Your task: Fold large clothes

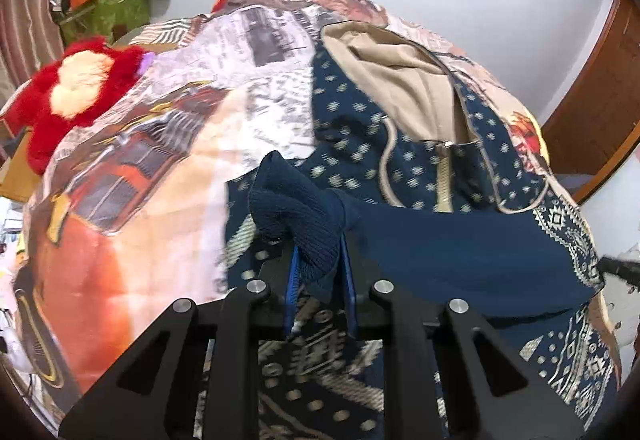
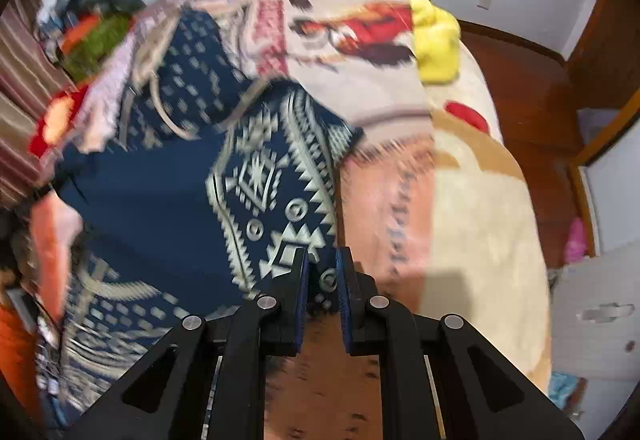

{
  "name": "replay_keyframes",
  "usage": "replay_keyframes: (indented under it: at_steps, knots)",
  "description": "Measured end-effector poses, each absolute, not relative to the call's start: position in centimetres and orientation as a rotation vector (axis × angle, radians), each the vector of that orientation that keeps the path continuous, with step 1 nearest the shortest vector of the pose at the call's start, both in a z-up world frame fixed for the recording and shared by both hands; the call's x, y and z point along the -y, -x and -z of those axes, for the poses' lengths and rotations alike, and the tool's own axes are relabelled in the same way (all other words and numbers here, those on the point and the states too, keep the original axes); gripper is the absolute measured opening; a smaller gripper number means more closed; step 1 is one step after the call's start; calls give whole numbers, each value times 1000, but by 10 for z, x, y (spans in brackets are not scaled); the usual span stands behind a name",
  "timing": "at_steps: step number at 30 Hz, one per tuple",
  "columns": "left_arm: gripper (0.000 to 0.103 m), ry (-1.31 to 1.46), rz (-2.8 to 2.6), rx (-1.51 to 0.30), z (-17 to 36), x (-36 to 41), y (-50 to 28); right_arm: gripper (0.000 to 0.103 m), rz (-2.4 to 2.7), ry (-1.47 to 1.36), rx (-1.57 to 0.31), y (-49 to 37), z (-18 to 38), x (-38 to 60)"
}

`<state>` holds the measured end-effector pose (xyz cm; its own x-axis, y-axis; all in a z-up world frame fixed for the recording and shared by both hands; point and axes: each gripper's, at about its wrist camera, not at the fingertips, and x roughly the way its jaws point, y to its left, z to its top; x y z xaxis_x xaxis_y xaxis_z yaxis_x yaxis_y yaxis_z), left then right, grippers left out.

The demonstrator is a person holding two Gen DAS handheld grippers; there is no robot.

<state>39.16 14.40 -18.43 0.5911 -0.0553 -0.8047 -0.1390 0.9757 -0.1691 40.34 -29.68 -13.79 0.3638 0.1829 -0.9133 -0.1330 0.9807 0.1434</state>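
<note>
Midway through a sleeve fold: my left gripper (image 1: pixel 318 260) has its jaws clamped on the ribbed cuff (image 1: pixel 296 212) of the navy patterned hoodie (image 1: pixel 360 144) spread on the bed (image 1: pixel 132 168). My right gripper (image 2: pixel 322 272) has its jaws nearly closed at the hoodie's edge; whether they hold cloth, I cannot tell. Next, I'd lay the cuff across the body.

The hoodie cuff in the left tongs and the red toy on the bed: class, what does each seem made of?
Hoodie cuff: seemingly ribbed knit, matte navy, with fine parallel ridges, pinched in the left tongs. Red toy: likely plush synthetic fur, with fuzzy, shaggy edges.
</note>
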Motion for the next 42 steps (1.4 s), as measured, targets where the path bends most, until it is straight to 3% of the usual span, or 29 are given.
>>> replay_keyframes:
  at_steps: [8, 10, 12, 13, 14, 25, 31, 38, 42]
  knots:
    - [19, 214, -72, -1140, 267, -160, -385, 10, -184, 144, -1221, -426, 163, 245]
    - [20, 163, -76, -1131, 275, -153, -382, 18, -172, 235, -1186, -421, 169, 237]
    - [20, 131, -84, -1122, 276, -148, -381, 51, -119, 324, -1142, -413, 169, 234]
    - [20, 135, -86, -1123, 276, -149, -381, 88, -60, 371, -1116, -411, 170, 237]
    - [20, 145, -84, -1124, 276, -150, -381, 98, -31, 393, -1097, -408, 171, 240]
    - [21, 78, -120, -1086, 257, -157, -367, 98, -140, 140, -1129, -404, 143, 279]
    - [33, -8, -88, -1139, 268, -150, -365, 98, -181, 89, -1053, -420, 117, 268]
    - [43, 31, -83, -1150, 267, -161, -360, 99, -142, 141, -1217, -447, 176, 260]
    - [44, 43, -47, -1161, 254, -169, -358, 99, -179, 82, -1209, -440, 174, 275]
